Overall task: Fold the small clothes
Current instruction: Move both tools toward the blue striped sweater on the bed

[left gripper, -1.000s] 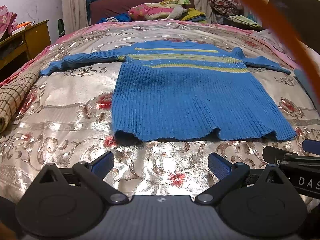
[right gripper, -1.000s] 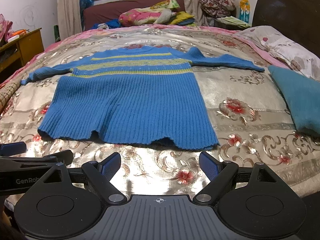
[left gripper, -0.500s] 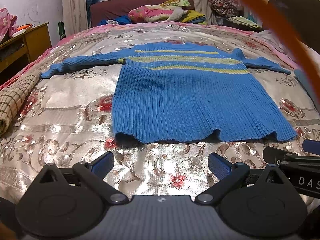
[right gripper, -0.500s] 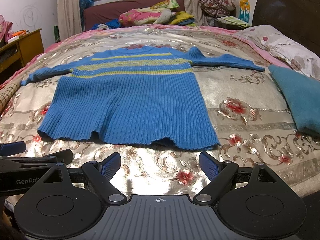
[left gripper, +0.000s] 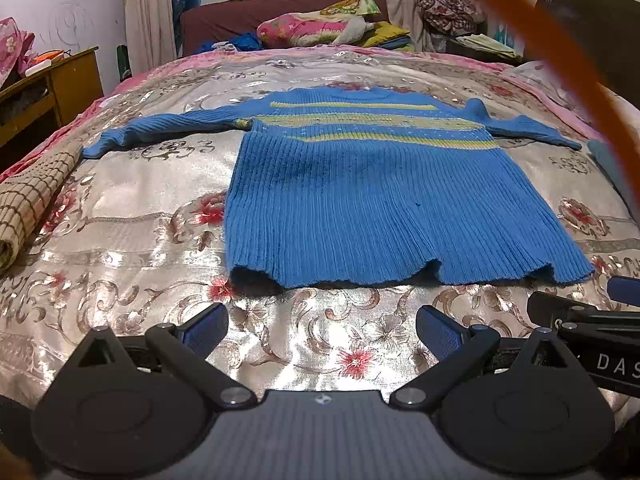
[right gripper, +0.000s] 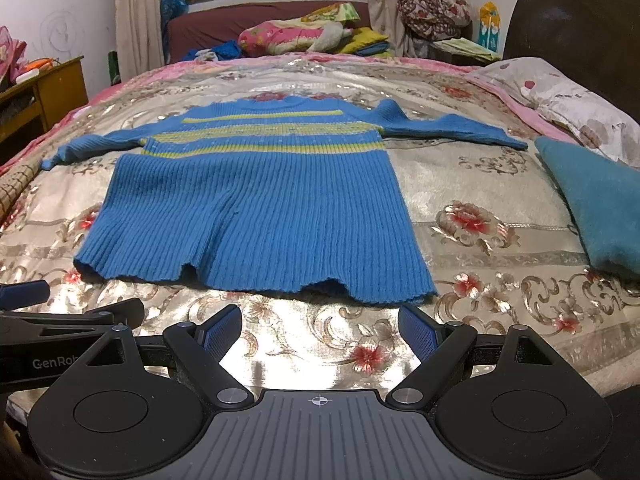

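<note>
A small blue ribbed sweater [left gripper: 372, 196] [right gripper: 256, 208] with yellow stripes across the chest lies flat on the bed, both sleeves spread sideways and its hem toward me. My left gripper [left gripper: 322, 326] hovers open just short of the hem, nothing between its fingers. My right gripper [right gripper: 320, 330] is also open and empty, near the hem's right corner. Each gripper shows at the edge of the other's view: the right one [left gripper: 584, 312] in the left wrist view, the left one [right gripper: 60, 312] in the right wrist view.
The bed carries a shiny floral bedspread [right gripper: 480, 220]. A teal folded cloth [right gripper: 600, 208] and a pillow [right gripper: 580, 108] lie at the right. A rolled checked mat [left gripper: 28, 200] lies at the left edge, a wooden desk [left gripper: 52, 84] beyond it. Piled bedding [right gripper: 304, 36] sits at the back.
Both grippers have drifted very slightly toward the sweater's hem. The sweater has not moved and both grippers stay open.
</note>
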The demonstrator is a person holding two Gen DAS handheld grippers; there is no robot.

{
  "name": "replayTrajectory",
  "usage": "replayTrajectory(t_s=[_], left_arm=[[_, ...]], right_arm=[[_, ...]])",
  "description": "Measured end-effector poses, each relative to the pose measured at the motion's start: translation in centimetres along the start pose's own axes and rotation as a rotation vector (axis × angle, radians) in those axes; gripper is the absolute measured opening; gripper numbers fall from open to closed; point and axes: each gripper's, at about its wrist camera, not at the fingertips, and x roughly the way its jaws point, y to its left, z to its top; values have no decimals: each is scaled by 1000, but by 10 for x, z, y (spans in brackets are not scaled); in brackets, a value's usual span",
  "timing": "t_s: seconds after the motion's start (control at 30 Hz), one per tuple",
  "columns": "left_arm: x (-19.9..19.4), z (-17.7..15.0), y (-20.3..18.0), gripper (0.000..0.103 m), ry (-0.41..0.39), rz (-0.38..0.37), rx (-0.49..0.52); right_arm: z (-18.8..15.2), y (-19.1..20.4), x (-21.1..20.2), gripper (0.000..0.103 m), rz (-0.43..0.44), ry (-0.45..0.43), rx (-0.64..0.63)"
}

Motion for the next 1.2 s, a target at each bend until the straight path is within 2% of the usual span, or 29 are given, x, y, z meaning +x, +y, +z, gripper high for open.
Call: replayTrajectory(t_s=[0.5,0.87,1.2], left_arm=[[0,-1,-2,103,-5,1,6],[7,11,-2,103,-30,4,8],[1,18,-1,103,-45,37,24]], right_arm=[[0,-1,0,87,4,2,4],[13,-4,9,87,20,-9,2],[20,-4,8,87,48,-24,3]])
